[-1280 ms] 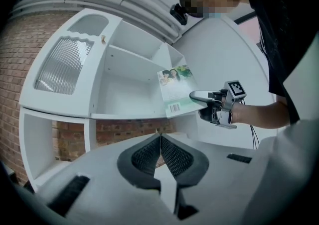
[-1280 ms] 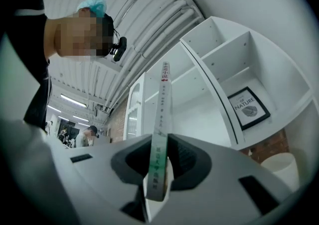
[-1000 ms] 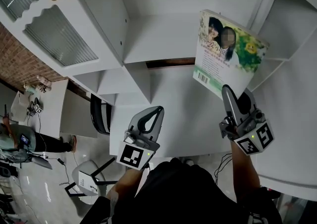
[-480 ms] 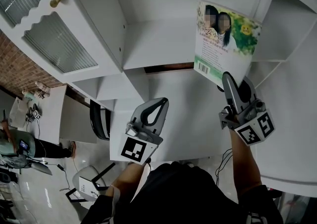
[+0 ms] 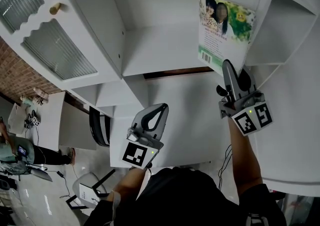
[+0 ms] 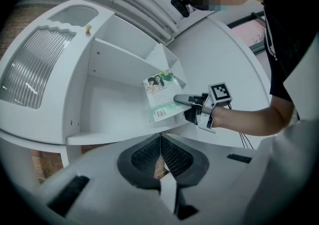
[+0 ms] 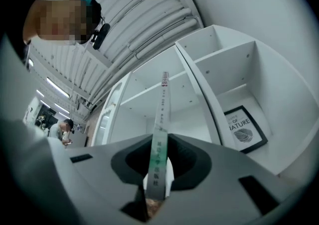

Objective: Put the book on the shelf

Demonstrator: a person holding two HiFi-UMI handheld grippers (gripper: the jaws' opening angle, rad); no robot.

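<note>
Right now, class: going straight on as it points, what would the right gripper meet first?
The right gripper, shut on the thin green-covered paperback book, points into an open compartment of the white shelf unit; the book's far edge probably reaches the back panel first.

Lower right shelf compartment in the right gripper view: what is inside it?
Inside the compartment is a black-framed print reading NATURE; nothing else shows. The right gripper covers the near edge with its body, so that part cannot be seen.

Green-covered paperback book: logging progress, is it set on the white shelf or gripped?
Gripped, not set down: the right gripper is shut on the green-covered paperback book, holding it before the white shelf.
</note>
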